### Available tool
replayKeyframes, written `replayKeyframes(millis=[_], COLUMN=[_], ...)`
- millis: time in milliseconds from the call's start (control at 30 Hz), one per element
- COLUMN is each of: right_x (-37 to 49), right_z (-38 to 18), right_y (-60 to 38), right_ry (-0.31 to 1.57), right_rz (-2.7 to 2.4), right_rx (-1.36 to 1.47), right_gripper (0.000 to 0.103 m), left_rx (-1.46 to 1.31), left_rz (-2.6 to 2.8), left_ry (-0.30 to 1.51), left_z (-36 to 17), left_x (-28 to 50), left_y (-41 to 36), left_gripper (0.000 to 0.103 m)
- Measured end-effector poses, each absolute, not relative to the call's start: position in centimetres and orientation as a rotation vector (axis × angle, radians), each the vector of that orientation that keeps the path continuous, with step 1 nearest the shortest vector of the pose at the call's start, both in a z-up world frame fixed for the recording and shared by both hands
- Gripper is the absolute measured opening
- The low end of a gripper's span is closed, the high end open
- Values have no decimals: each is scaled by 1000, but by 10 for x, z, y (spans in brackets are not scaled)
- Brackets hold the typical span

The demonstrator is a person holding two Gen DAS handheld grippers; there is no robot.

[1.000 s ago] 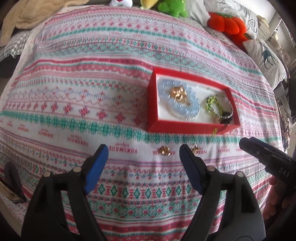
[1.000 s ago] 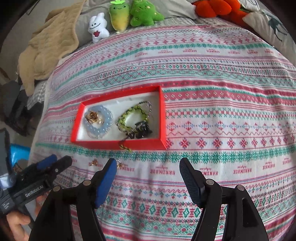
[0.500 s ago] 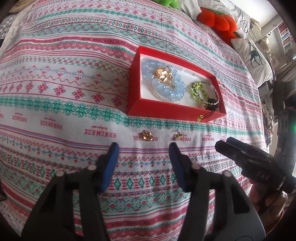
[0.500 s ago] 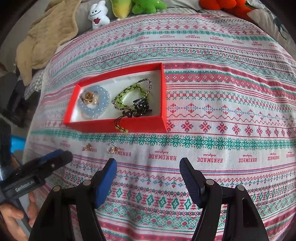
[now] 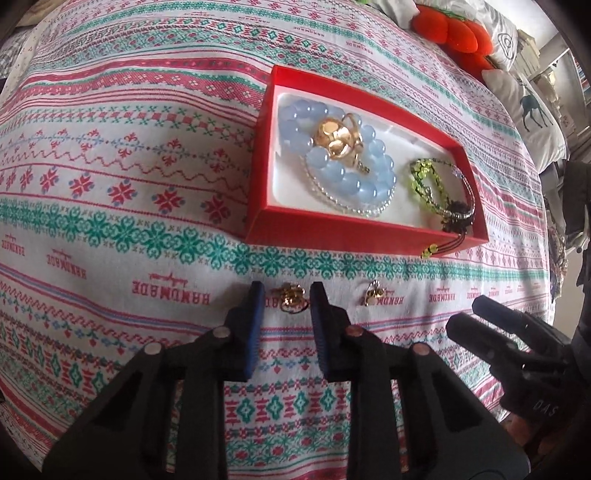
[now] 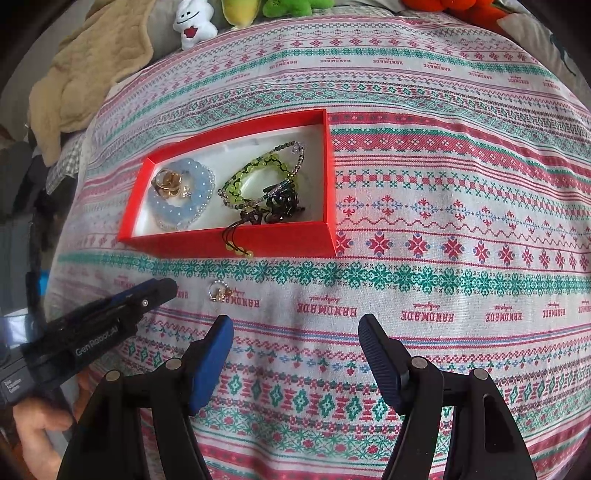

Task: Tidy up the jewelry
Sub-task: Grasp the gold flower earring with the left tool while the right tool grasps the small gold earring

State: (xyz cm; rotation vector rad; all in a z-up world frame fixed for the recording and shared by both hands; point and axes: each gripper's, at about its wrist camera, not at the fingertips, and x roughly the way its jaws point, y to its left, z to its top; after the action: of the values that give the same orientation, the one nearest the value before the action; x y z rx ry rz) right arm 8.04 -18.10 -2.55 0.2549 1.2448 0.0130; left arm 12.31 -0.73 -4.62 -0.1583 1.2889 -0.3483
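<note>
A red box [image 5: 255, 206] [image 6: 236, 242] sits on the patterned bedspread. It holds a blue bead bracelet [image 5: 347, 177] [image 6: 184, 206], a gold ring [image 5: 338, 138] [image 6: 168, 182] and a green bead bracelet [image 5: 428, 181] [image 6: 258, 173]. Two gold earrings lie in front of the box. My left gripper [image 5: 287, 297] has its jaws narrowed around the left earring [image 5: 291, 297], a small gap on each side. The second earring [image 5: 373, 295] [image 6: 218, 292] lies just right of it. My right gripper [image 6: 295, 332] is open and empty above the cloth.
The bedspread [image 6: 443, 221] covers the whole bed. Plush toys [image 6: 194, 24] and a beige blanket [image 6: 92, 74] lie at the far edge. Orange plush [image 5: 458, 33] and a deer pillow [image 5: 532, 110] sit far right. A black cord with yellow beads [image 6: 238, 245] hangs over the box's front wall.
My left gripper moved forward and down to the left earring and its jaws narrowed around it. The right gripper drew a little nearer the cloth and stayed open.
</note>
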Motion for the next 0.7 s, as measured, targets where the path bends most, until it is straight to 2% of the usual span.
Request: replayKeyframes(millis=[100, 700], right_x=[81, 87], right_z=[-27, -27], right_y=[-180, -169], right_ry=[1247, 1244], right_rz=[15, 30], right_rx=[252, 254], right_gripper=[71, 71], left_rx=[-148, -128], left_rz=[-359, -362], left_ry=[1297, 1234], left_z=[-49, -27], left_x=[125, 119], left_y=[-13, 5], left_gripper=[17, 17])
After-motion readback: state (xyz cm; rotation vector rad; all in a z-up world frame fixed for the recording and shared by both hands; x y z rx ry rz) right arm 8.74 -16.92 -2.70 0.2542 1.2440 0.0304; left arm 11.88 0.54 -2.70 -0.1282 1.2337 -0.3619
